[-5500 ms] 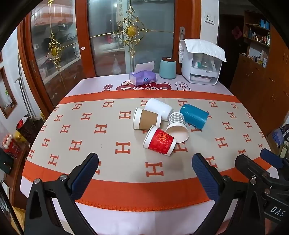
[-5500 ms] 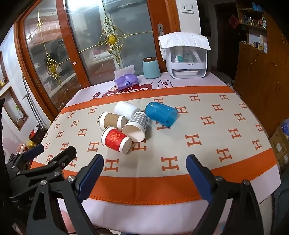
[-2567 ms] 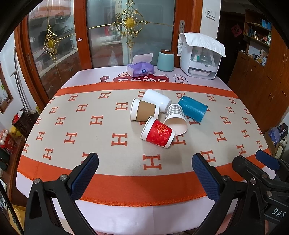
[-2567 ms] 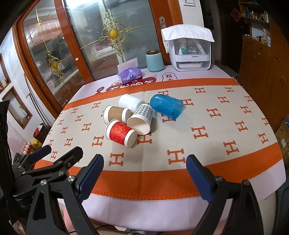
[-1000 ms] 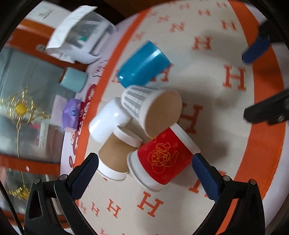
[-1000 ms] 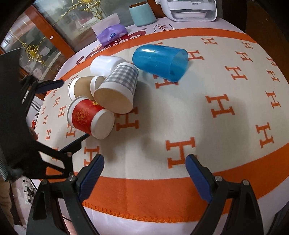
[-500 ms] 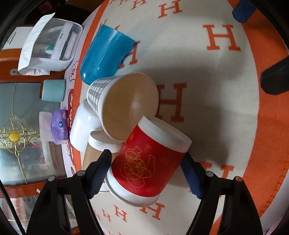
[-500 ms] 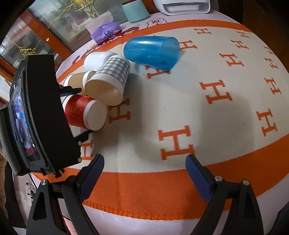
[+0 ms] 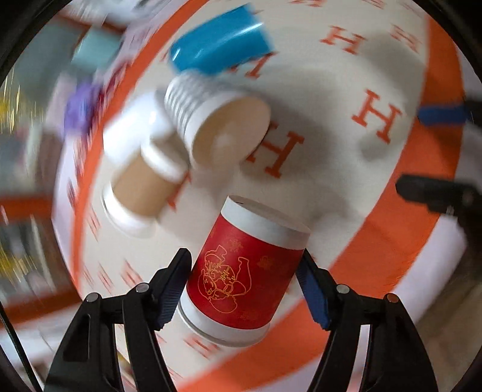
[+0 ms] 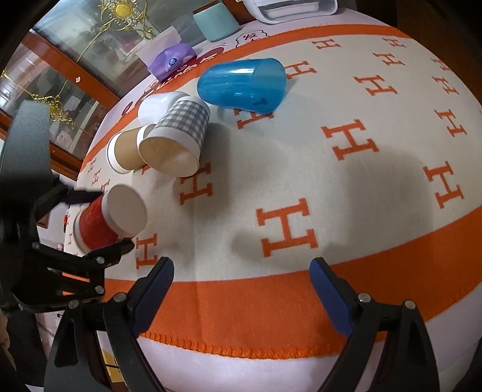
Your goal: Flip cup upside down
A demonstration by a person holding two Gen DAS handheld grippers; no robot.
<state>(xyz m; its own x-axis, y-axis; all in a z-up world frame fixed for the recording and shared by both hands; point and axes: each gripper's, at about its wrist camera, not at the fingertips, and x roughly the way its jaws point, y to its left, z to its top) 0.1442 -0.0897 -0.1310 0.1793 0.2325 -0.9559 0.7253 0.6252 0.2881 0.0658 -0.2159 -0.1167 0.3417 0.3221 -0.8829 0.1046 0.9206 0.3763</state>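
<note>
My left gripper point(image 9: 245, 283) is shut on a red paper cup point(image 9: 244, 277) with a gold drawing and white rims, held tilted above the cloth. The same cup point(image 10: 104, 223) shows in the right wrist view between the left gripper's fingers point(image 10: 81, 196), its white end facing the camera. A grey checked cup point(image 9: 211, 126), a brown cup point(image 9: 141, 190), a white cup point(image 9: 129, 132) and a blue plastic cup point(image 9: 220, 45) lie on their sides. My right gripper point(image 10: 241, 286) is open and empty above the orange border.
The table wears a cream cloth point(image 10: 346, 187) with orange H marks and an orange border. A purple tissue pack point(image 10: 173, 58), a teal canister point(image 10: 215, 21) and a white appliance point(image 10: 289, 7) stand at the far edge. The left wrist view is motion-blurred.
My left gripper closed on the red cup and lifted it away from the pile of cups, swinging as it went. The right gripper moved slightly closer to the table.
</note>
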